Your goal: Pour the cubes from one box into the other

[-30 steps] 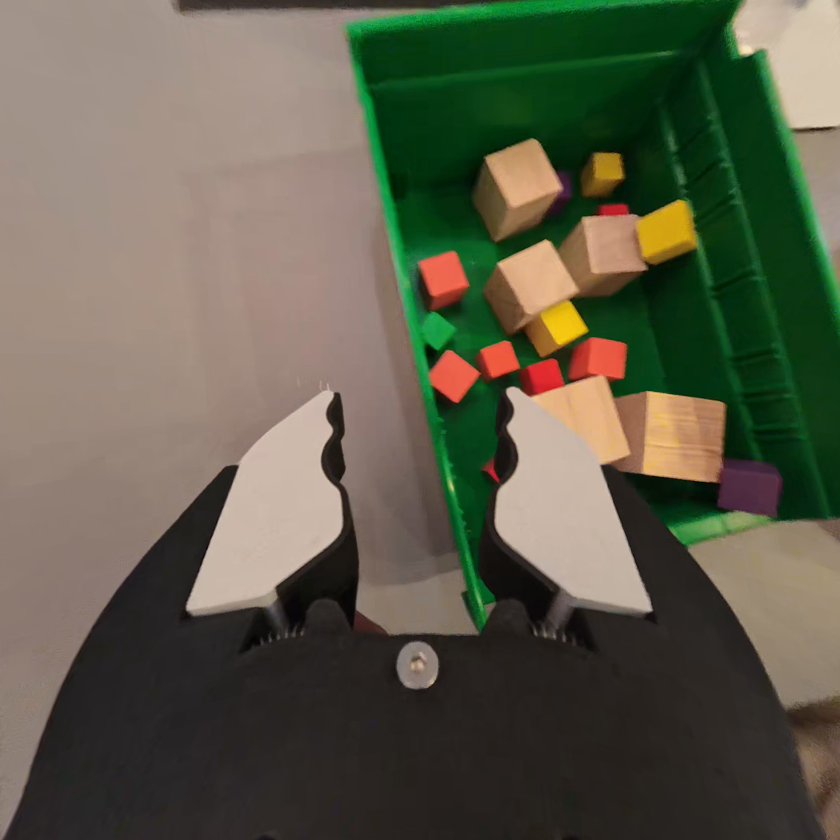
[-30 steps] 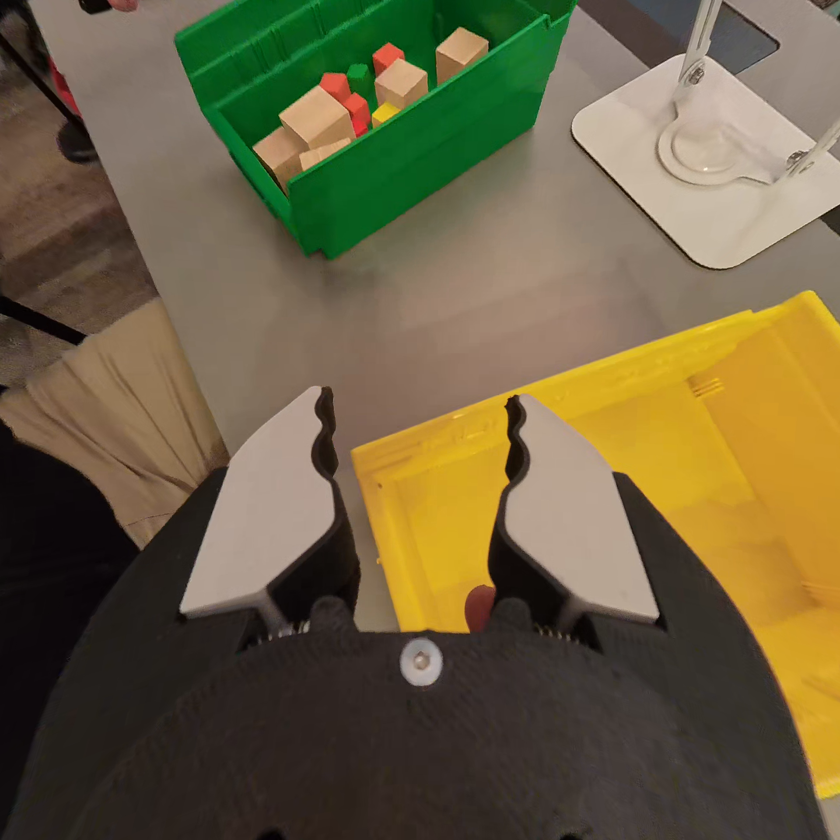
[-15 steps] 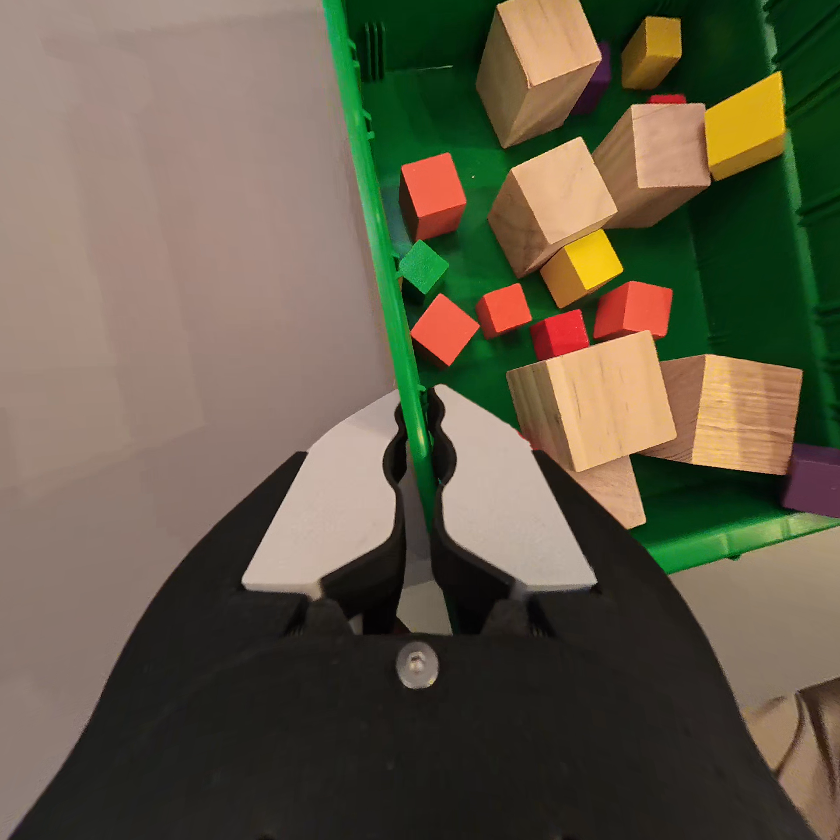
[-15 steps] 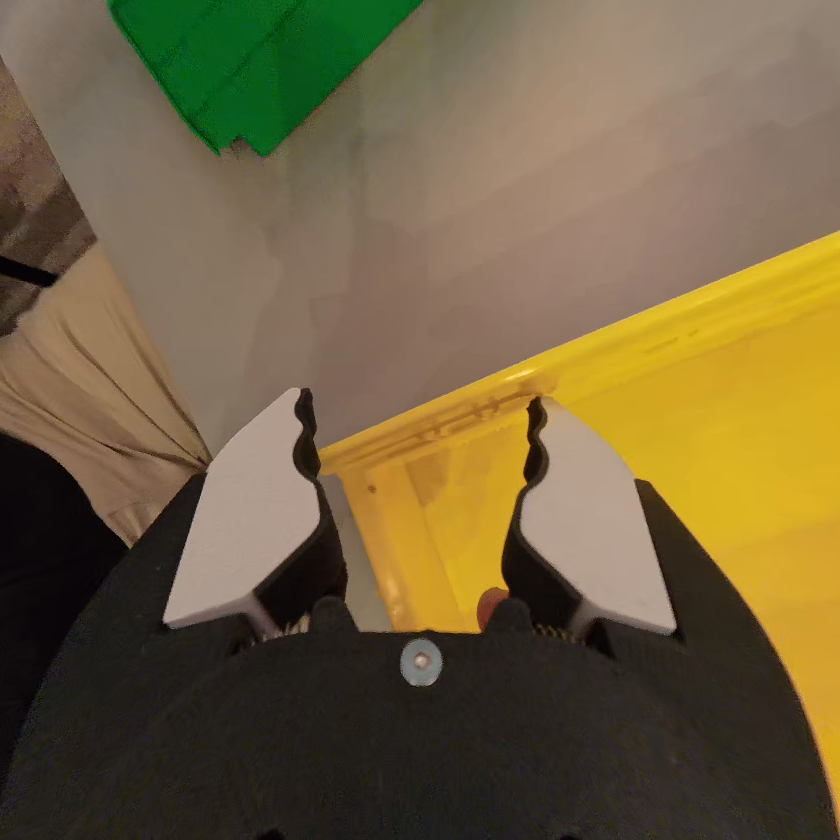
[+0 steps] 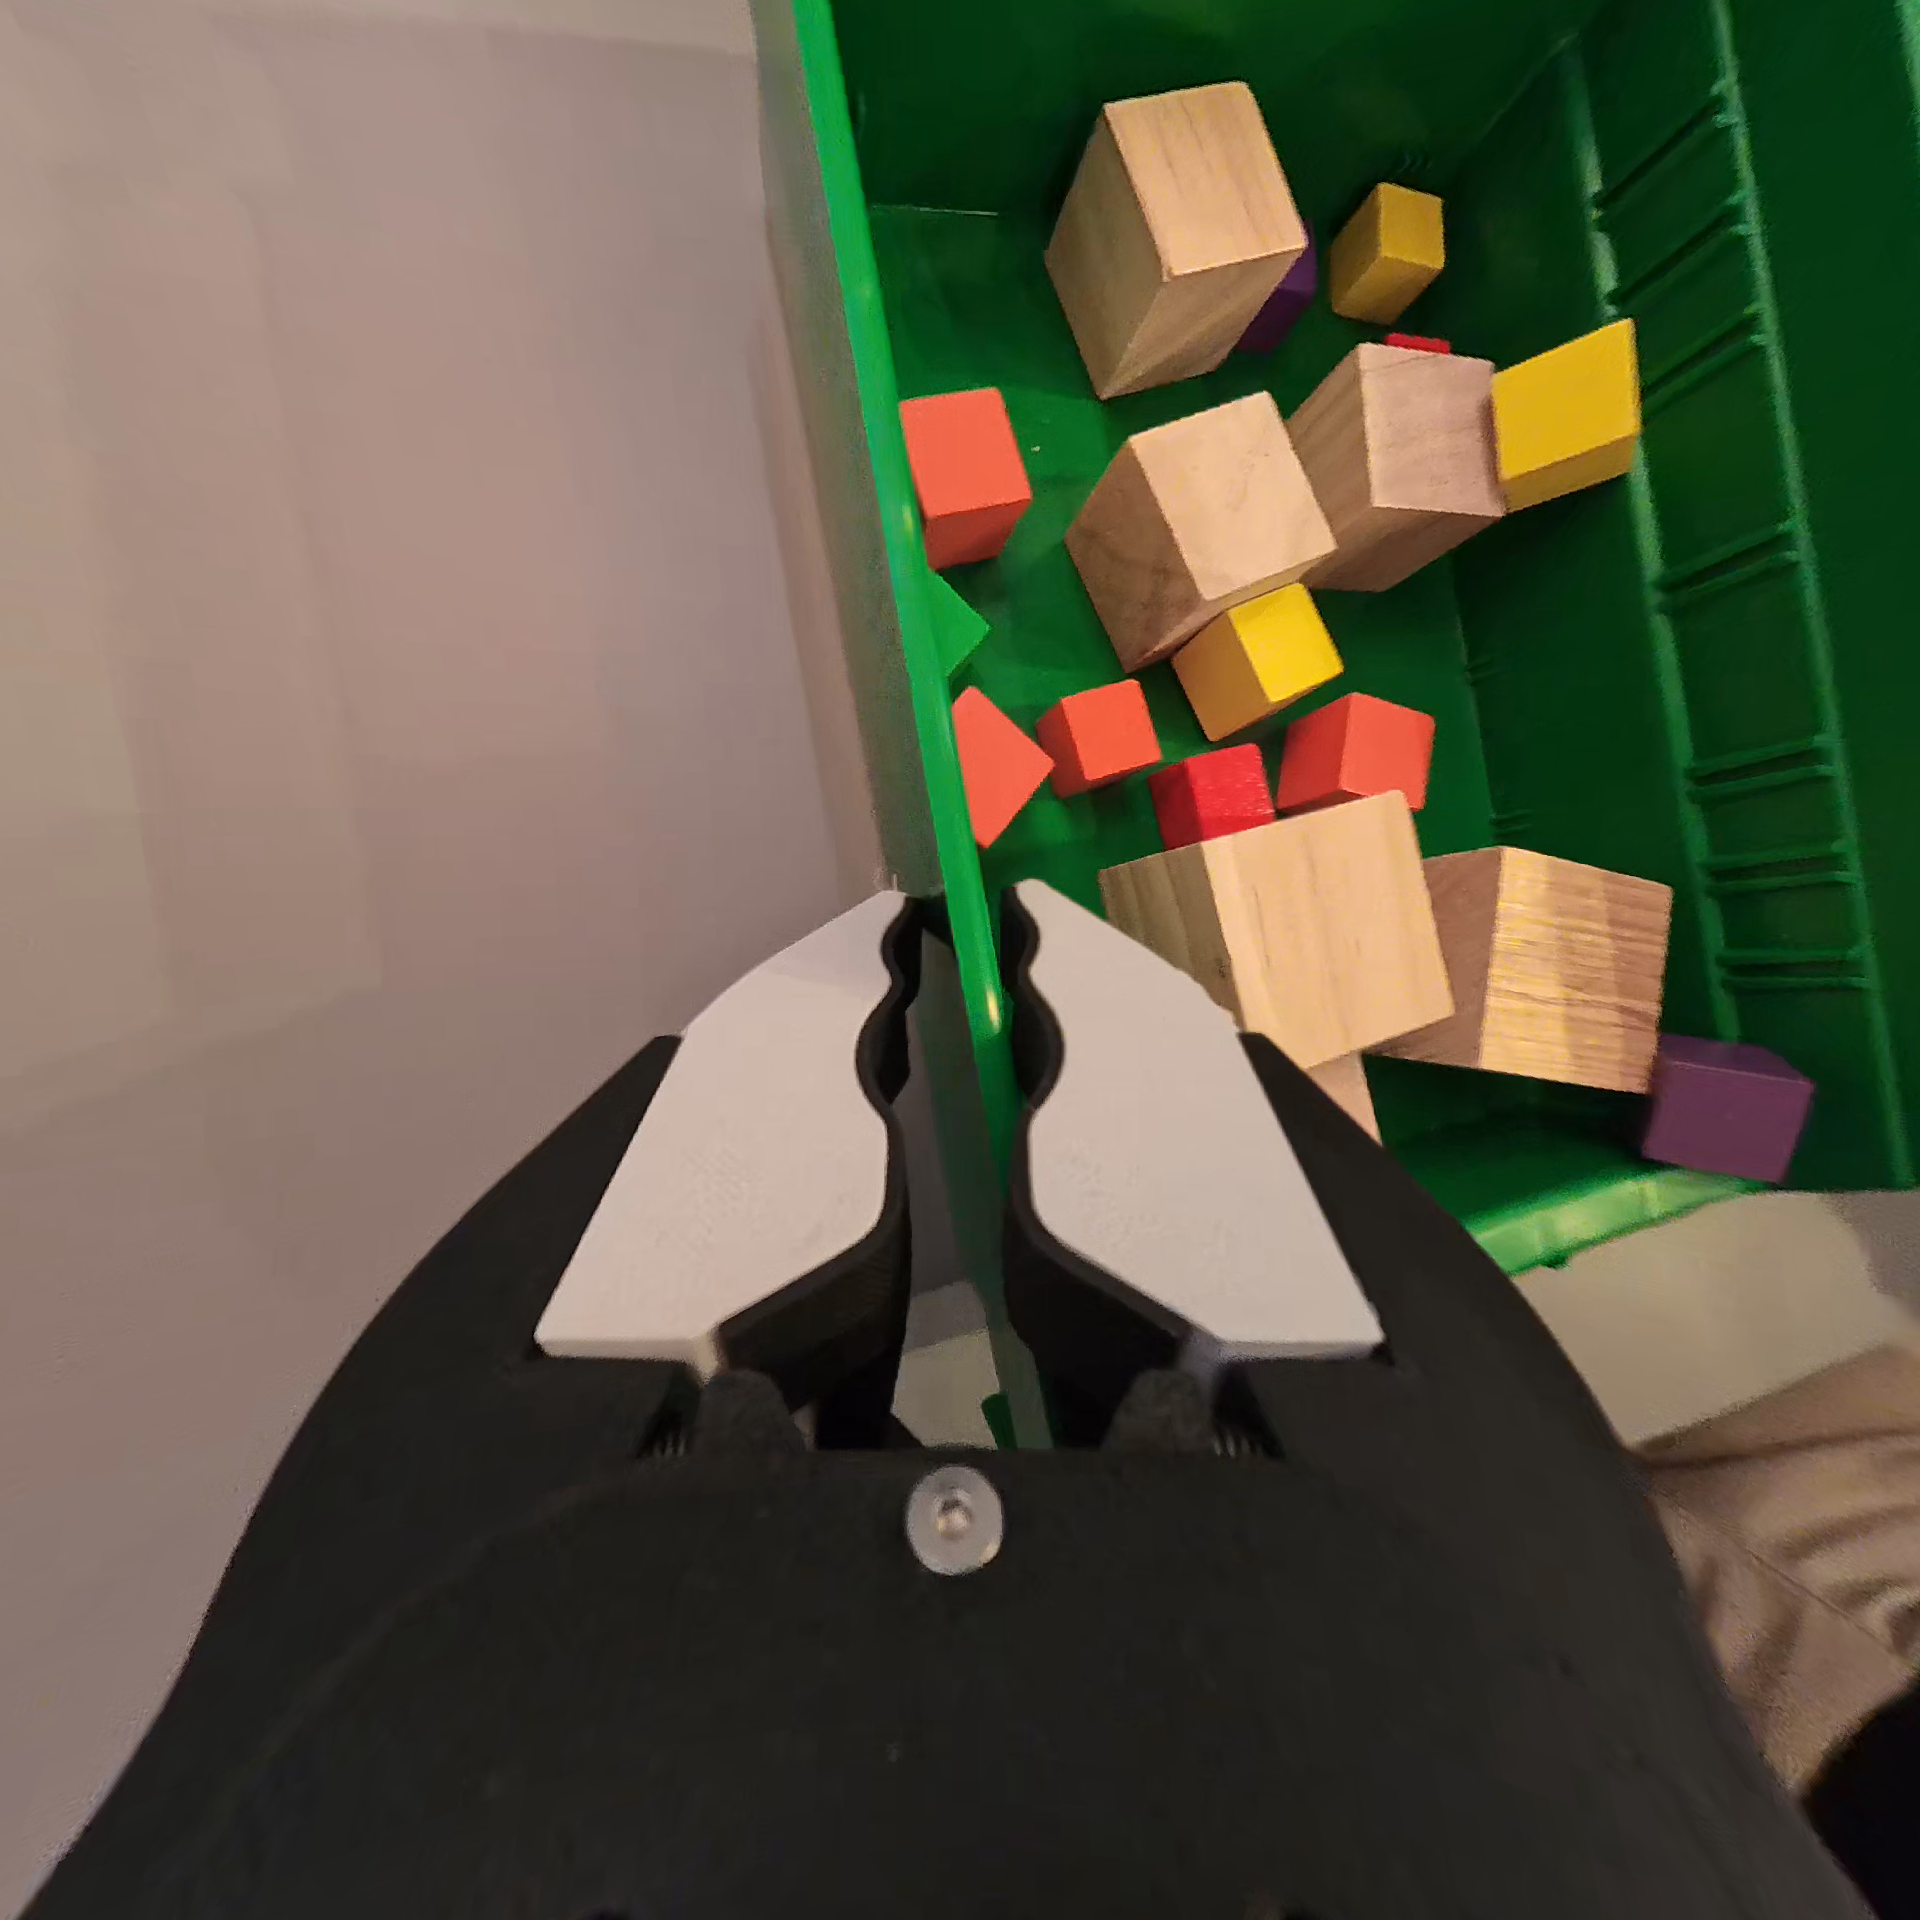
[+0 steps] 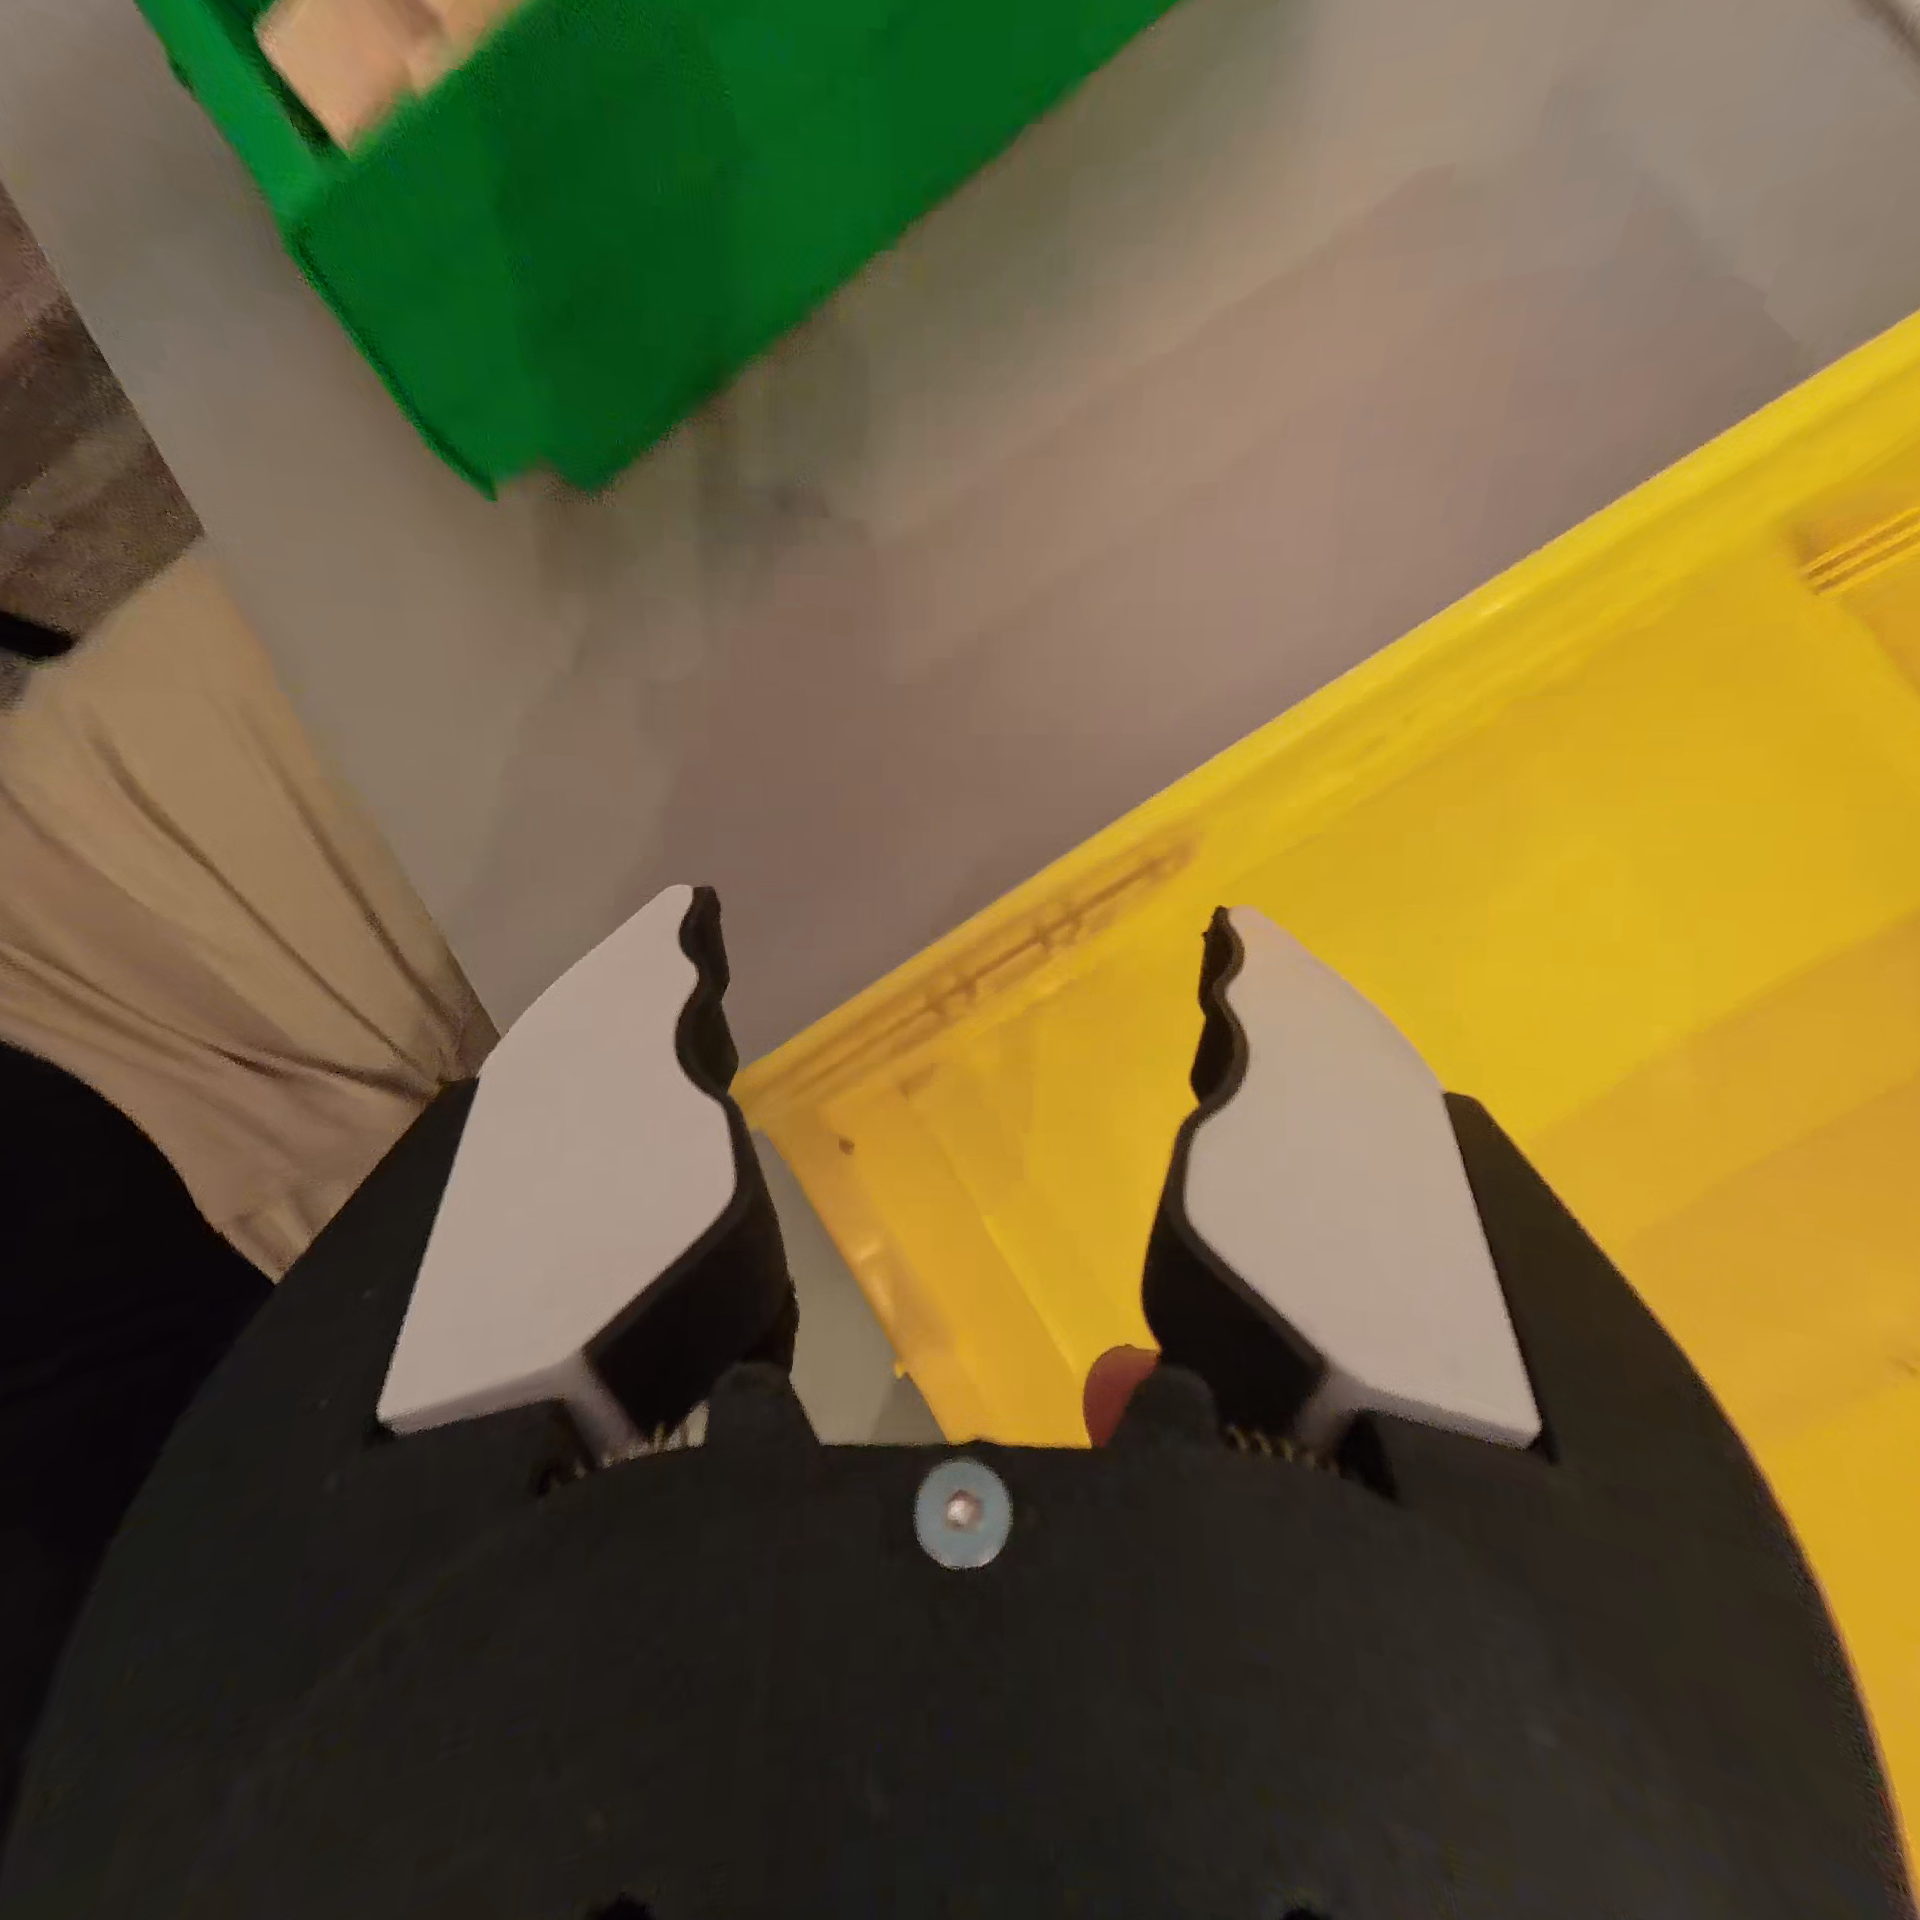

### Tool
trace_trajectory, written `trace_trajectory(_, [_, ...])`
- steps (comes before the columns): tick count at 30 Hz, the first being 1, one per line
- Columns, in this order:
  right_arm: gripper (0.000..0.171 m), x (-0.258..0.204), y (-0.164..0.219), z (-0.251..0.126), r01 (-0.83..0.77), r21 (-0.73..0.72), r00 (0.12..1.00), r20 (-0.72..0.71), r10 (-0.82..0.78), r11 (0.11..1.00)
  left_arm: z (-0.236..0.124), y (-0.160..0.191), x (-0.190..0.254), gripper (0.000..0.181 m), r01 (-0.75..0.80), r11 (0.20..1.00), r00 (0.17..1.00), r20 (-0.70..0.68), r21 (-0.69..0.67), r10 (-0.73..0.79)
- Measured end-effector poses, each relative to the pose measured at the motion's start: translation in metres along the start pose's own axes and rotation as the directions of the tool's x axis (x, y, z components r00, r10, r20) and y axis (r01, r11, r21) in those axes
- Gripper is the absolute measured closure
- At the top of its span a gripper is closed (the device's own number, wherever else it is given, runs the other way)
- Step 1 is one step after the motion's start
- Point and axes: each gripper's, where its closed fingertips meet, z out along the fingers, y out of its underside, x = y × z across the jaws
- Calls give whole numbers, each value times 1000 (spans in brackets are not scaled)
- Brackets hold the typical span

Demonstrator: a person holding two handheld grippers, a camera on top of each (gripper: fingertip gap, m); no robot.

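Note:
The green box holds several wooden, red, orange, yellow and purple cubes, such as a large wooden cube. My left gripper is shut on the box's left side wall, one finger outside and one inside. In the right wrist view the green box appears blurred and lifted off the table at the top. The yellow box lies below my right gripper, which is open and empty, its jaws straddling the box's near corner; the box's visible inside is empty.
The grey table runs to the left of the green box and lies between the two boxes. Beige cloth and a dark shape sit past the table's left edge in the right wrist view.
My left gripper closed on the green box's side wall and has begun lifting and tilting it. The green box has moved closer in the right wrist view. My right gripper stays open over the yellow box's corner.

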Motion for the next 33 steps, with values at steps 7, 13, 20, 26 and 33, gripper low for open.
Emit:
trace_trajectory(7, [94, -41, -76, -14, 72, 87, 994, 75, -79, 994, -25, -21, 12, 144, 39, 999, 980, -196, 24, -33])
trace_trajectory(13, [107, -59, -134, 48, 29, -32, 982, 188, -23, 999, 5, -34, -5, 135, -64, 992, 995, -89, -110, 54])
trace_trajectory(20, [111, -39, -139, 123, 43, -229, 995, 98, -21, 973, 24, -43, -3, 163, -181, 959, 984, -51, -220, 173])
trace_trajectory(26, [146, -33, -136, 133, -8, -242, 986, 161, 48, 970, 27, -49, -9, 172, -193, 962, 981, -11, -191, 195])
trace_trajectory(33, [156, -28, -133, 126, 40, -235, 993, 121, -12, 971, 24, -61, -2, 177, -263, 954, 960, 61, -146, 274])
